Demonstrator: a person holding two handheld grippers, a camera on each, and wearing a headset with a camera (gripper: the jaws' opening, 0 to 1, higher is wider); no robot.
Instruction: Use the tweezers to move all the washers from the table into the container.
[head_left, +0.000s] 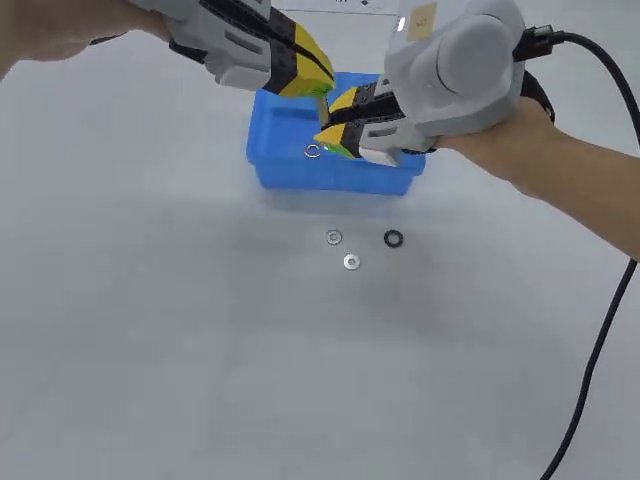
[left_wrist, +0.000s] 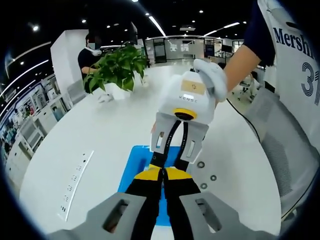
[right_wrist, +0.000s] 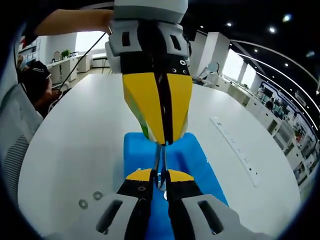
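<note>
Pinching the tweezers (right_wrist: 160, 161) in the closed jaws of the right gripper (right_wrist: 161, 176), above the blue container (head_left: 300, 178) at the far side of the counter (head_left: 180, 350). Meeting them nose to nose with the left gripper (left_wrist: 162, 173), jaws likewise pressed together and touching the far end of the tweezers; not managing to tell whether truly clamping that end or only steadying it. Seeing one washer (head_left: 313, 151) over the near part of the container, yet not telling whether lying inside or hanging at the tweezer tips. Leaving three more on the counter just near of the container: a pale washer (head_left: 334, 237), a dark washer (head_left: 392, 238) to its right, and a second pale washer (head_left: 351, 262) nearest of all.

Probably risking a twist of the tweezers between two grips: rolling or pulling either hand out of line, levering the tool askew or popping it loose into the container. Risking a washer dropped outside too, if carrying one and easing the squeeze before clearing the near wall. Crowding both sets of jaws so tightly over the container, inviting a knock on its rim, shoving it toward the loose washers and scattering them. On the next pickup, risking a flick across the smooth counter by pressing too hard on a flat washer.
</note>
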